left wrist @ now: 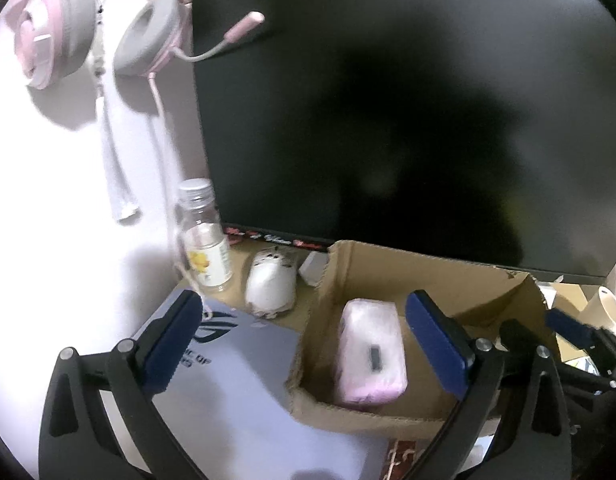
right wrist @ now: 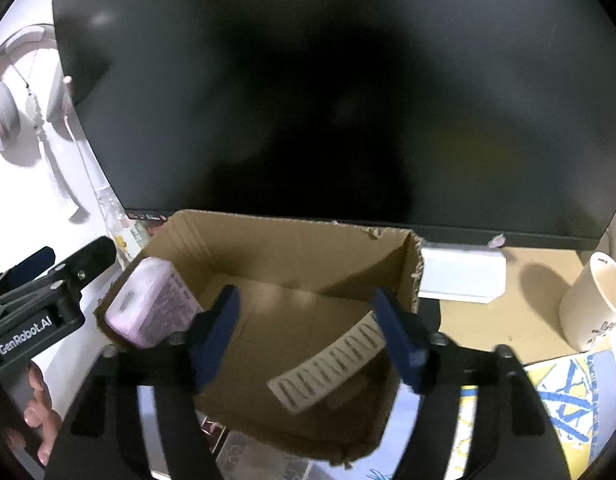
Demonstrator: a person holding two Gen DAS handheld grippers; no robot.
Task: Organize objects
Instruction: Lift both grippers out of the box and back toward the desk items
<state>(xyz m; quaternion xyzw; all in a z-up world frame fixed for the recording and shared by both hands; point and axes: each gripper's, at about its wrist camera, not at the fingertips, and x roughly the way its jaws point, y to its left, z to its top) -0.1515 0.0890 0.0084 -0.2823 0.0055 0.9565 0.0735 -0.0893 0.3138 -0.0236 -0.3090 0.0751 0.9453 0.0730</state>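
Two items already lie in your cardboard box (right wrist: 291,256): the pink pack (left wrist: 372,352) against its nine-o'clock wall, the beige comb (right wrist: 332,364) toward four o'clock. Your left gripper (left wrist: 308,344) and right gripper (right wrist: 308,336) both gape wide, holding nothing. Mind the monitor (right wrist: 328,92) at twelve o'clock; open floor remains mid-box.

Big dark screen (left wrist: 408,112) at 12 o'clock; pink headset (left wrist: 95,28) hanging at 10; white mug (right wrist: 592,304) at 3.
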